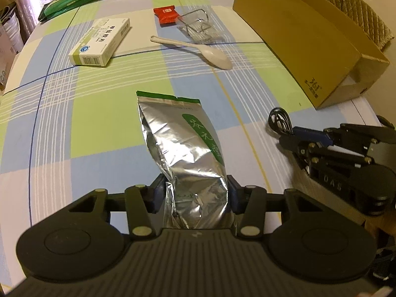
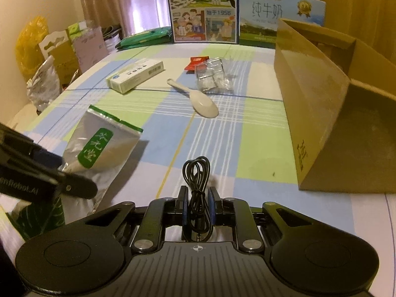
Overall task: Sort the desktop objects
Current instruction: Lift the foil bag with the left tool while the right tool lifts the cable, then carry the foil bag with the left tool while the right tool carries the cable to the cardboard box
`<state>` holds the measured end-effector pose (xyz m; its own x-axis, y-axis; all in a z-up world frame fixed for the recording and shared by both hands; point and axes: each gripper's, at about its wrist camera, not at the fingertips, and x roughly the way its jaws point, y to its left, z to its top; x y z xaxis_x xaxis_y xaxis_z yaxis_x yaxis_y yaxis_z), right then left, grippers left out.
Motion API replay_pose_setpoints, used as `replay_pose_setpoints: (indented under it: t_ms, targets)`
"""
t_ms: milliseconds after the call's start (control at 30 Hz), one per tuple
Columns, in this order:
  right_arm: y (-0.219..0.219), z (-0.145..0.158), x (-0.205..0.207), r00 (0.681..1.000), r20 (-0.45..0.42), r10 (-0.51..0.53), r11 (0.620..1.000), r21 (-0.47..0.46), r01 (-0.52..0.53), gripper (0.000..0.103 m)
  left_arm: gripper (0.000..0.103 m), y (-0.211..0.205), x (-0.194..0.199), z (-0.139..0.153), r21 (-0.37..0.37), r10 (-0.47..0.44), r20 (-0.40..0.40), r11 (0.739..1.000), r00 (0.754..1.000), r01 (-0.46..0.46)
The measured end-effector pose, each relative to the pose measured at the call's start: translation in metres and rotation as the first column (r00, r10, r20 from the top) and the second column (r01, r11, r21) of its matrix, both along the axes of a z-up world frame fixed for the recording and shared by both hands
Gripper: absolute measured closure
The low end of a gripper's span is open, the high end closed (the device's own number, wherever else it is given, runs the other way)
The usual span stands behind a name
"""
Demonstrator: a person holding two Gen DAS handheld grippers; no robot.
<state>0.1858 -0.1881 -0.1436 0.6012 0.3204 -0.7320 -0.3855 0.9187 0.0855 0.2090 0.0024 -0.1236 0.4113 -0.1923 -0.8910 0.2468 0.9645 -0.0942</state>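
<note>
While the checked cloth (image 1: pixel 104 113) lies bare ahead of both grippers, a tall carton (image 2: pixel 319 113) walls off the right side, its near corner close to the table edge. The left gripper (image 1: pixel 195 193) pinches the lower end of a crinkled silver pouch (image 1: pixel 180 143) with a green label, its sealed top pointing away. The right gripper (image 2: pixel 196 205) is pressed together on a coiled black cable (image 2: pixel 196 173), its loop sticking out past the fingers. Farther off lie a white spoon (image 1: pixel 198 50), a pill box (image 1: pixel 101 40), a red packet (image 1: pixel 165 16) and a clear tray (image 1: pixel 200 26) touching it. Milk cartons (image 2: pixel 204 10) line the far edge.
</note>
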Motion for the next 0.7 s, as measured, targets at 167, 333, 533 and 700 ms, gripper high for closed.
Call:
replay_pose_setpoints:
  t_ms: [167,333,533,700]
  targets:
    - [-0.001,-0.001,-0.002,1.0,-0.009,-0.001,1.0,0.005,0.001,0.09,0.054,-0.002,-0.001,-0.005,0.014,-0.009,-0.019,1.0,1.0,0.01]
    - [0.002,-0.004,-0.001,1.0,-0.015,0.008,1.0,0.006,-0.008,0.09,0.042,-0.007,0.005,-0.013,0.055,-0.032,-0.032,0.998,0.999,0.034]
    - [0.003,-0.007,-0.001,1.0,-0.024,0.019,1.0,0.007,-0.019,0.09,0.047,-0.012,0.005,-0.02,0.083,-0.052,-0.029,0.995,0.998,0.054]
    - [0.002,-0.001,-0.002,1.0,-0.003,0.011,1.0,0.018,-0.011,0.09,0.06,-0.01,0.003,-0.01,0.075,-0.05,-0.018,0.996,0.999,0.052]
